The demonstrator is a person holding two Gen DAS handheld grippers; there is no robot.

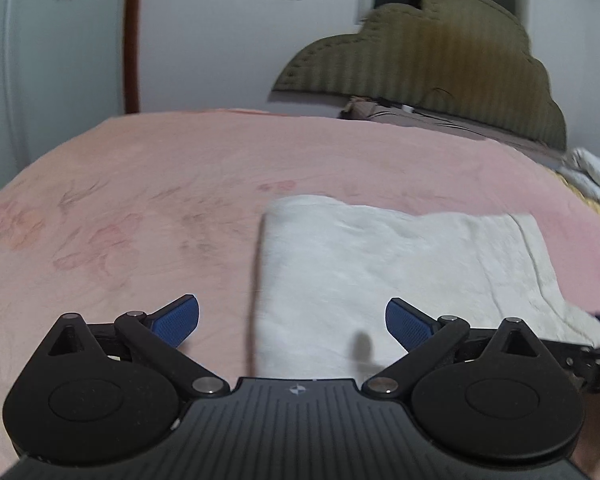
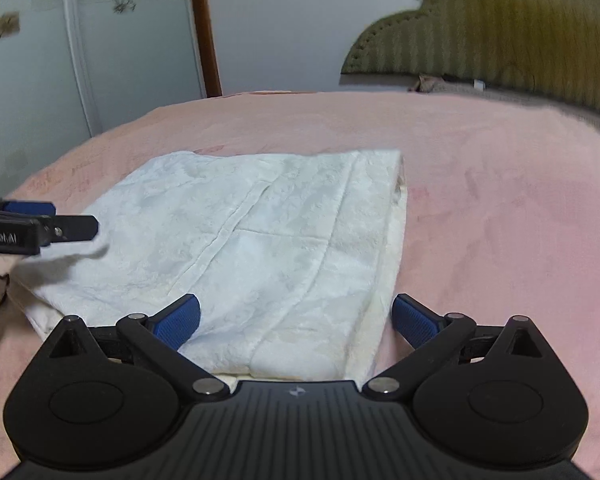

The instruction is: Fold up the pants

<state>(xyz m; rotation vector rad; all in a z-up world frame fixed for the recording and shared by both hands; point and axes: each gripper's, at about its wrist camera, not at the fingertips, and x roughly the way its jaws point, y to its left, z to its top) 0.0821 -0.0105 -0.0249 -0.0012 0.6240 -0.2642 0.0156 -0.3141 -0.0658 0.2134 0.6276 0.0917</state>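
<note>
The white pants [image 2: 260,232] lie folded into a flat rectangle on the pink bed cover [image 2: 500,208]. They also show in the left wrist view [image 1: 380,264], right of centre. My left gripper [image 1: 292,320] is open and empty, just above the near left edge of the pants. It also shows side-on at the left edge of the right wrist view [image 2: 60,224]. My right gripper [image 2: 296,318] is open and empty, over the near right part of the pants.
A padded olive headboard [image 1: 440,52] stands at the back right. A white wardrobe [image 2: 32,60] and a brown door frame [image 2: 204,28] are at the back left. Crumpled white cloth [image 1: 596,176] lies at the bed's far right edge.
</note>
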